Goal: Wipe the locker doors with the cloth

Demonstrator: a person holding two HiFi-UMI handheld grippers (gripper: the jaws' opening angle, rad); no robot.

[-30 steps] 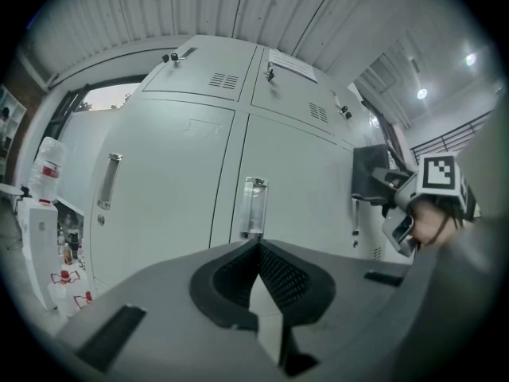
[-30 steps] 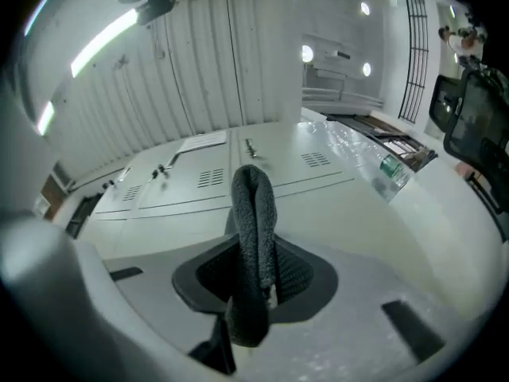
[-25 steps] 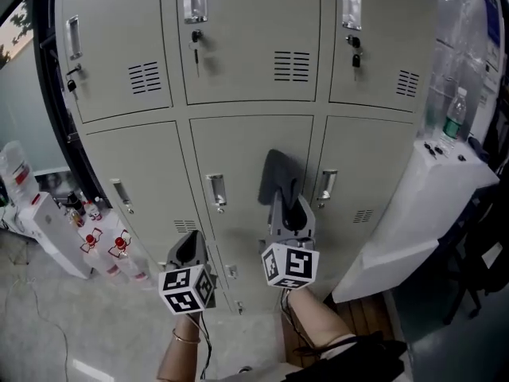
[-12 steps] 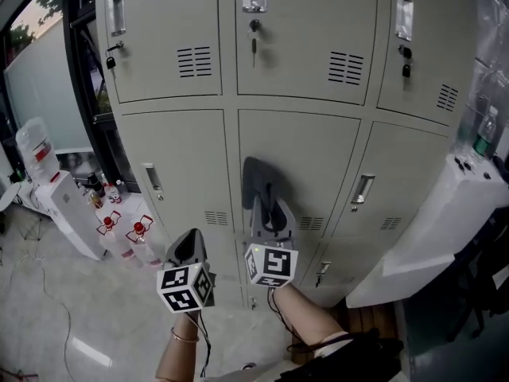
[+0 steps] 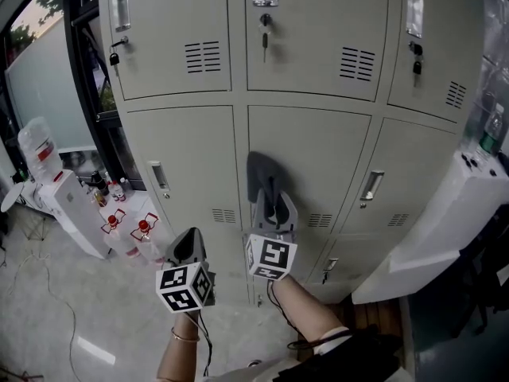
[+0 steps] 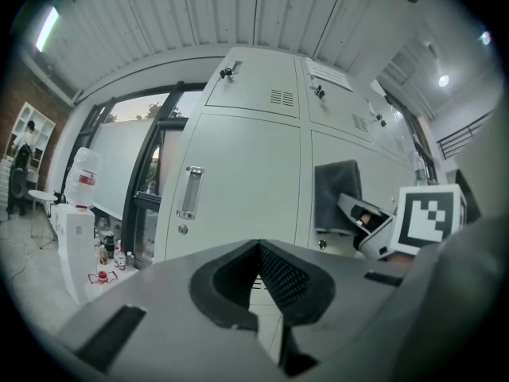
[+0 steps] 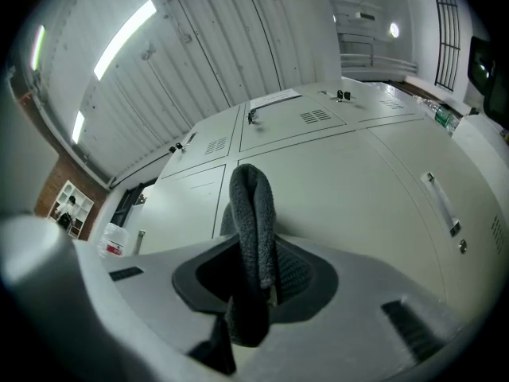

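Grey locker doors (image 5: 306, 153) fill the head view in two rows. My right gripper (image 5: 270, 207) is shut on a dark grey cloth (image 5: 260, 175), which lies flat against the middle lower door near its left edge. In the right gripper view the cloth (image 7: 253, 213) stands folded between the jaws, in front of the locker doors (image 7: 334, 173). My left gripper (image 5: 186, 251) hangs lower and to the left, shut and holding nothing, short of the left lower door (image 5: 191, 157). The left gripper view shows its jaws closed (image 6: 258, 269), with the cloth (image 6: 334, 193) to the right.
A water dispenser (image 5: 62, 209) and small red-capped bottles (image 5: 127, 233) stand on the floor at the left. A white slanted cabinet (image 5: 445, 221) with a bottle (image 5: 491, 134) on top stands to the right. Door handles (image 5: 158, 180) and keys (image 5: 265, 38) stick out from the doors.
The view has swung left and up along the lockers. My right gripper with the cloth has slid left across the middle lower door toward its left edge. The left gripper has kept its place.
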